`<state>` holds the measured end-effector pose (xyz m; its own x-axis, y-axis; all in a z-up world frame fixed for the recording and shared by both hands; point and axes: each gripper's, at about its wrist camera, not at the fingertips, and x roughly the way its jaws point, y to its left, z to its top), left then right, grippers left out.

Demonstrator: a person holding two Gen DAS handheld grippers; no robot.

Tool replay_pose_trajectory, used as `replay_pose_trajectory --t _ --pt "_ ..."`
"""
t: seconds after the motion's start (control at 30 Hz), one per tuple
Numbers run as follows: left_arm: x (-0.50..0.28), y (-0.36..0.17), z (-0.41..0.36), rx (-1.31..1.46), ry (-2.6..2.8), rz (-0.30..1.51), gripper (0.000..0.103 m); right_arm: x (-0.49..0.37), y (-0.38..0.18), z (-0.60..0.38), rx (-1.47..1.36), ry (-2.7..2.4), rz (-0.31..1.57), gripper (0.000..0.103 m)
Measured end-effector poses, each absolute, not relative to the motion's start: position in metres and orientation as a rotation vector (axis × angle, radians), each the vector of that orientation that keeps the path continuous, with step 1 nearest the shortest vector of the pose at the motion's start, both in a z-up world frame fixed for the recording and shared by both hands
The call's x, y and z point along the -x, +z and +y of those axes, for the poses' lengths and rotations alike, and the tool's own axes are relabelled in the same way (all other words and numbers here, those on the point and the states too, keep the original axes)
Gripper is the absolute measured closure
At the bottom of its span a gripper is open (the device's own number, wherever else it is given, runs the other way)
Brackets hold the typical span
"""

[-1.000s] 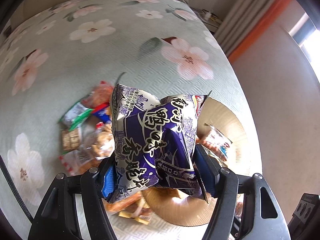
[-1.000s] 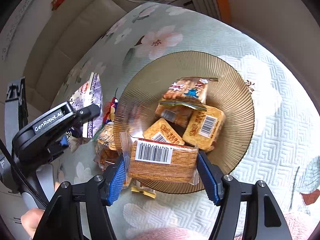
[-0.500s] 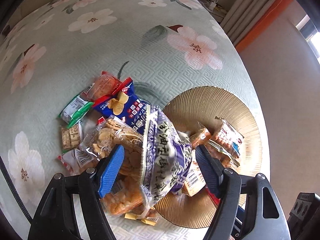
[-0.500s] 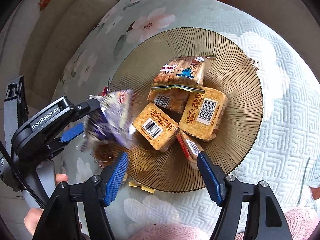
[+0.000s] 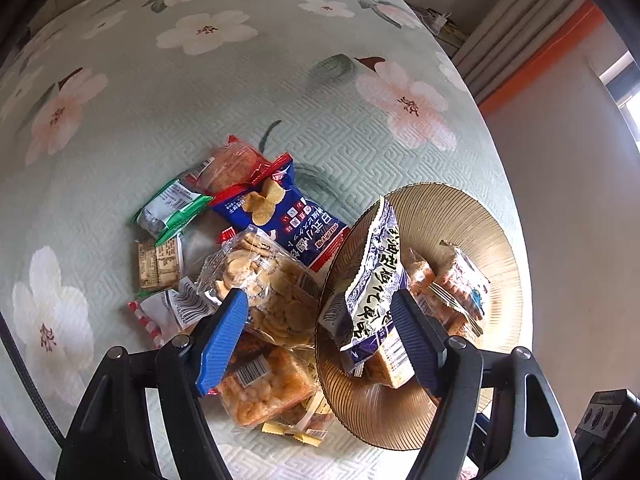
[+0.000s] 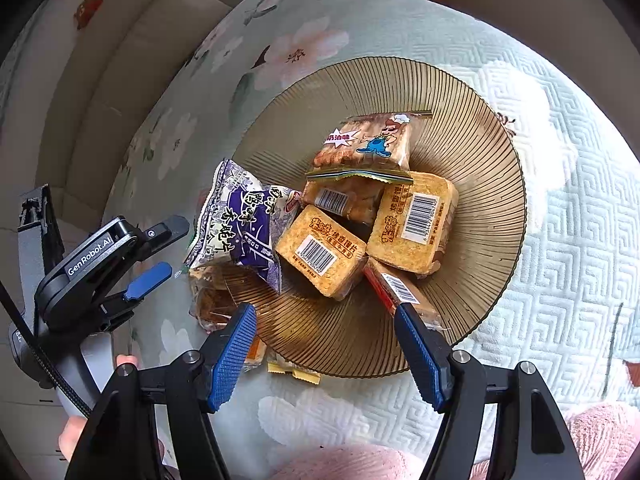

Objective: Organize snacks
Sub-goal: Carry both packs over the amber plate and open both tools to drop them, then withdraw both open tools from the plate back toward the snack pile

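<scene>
Purple packet lies on ribbed plate; "GenRobot.AI" left hand-held gripper and right hand-held gripper gape empty.

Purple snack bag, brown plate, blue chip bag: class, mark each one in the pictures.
purple snack bag (image 6: 244,224), right wrist view, on its printed front.
brown plate (image 6: 480,152), right wrist view, on its ribbed rim.
blue chip bag (image 5: 296,216), left wrist view, on its middle.

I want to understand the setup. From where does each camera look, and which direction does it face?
Left wrist: sits on the left tool, looks steeply down at loose snacks and the plate; both its fingers show.
Right wrist: sits on the right tool, looks down into the plate; its fingers, the left tool and a hand show.
Shared: plate, purple bag.
</scene>
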<state>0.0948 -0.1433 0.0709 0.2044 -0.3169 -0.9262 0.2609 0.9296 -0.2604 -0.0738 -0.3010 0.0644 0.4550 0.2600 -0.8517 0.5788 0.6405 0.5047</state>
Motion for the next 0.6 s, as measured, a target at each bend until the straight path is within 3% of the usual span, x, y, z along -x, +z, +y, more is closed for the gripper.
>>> replay_pose_trajectory --t 0.6 --pt "-0.105 0.066 -0.092 0.075 -0.344 1.317 0.03 0.05 0.071 -0.259 -0.844 -0.159 1.145 0.034"
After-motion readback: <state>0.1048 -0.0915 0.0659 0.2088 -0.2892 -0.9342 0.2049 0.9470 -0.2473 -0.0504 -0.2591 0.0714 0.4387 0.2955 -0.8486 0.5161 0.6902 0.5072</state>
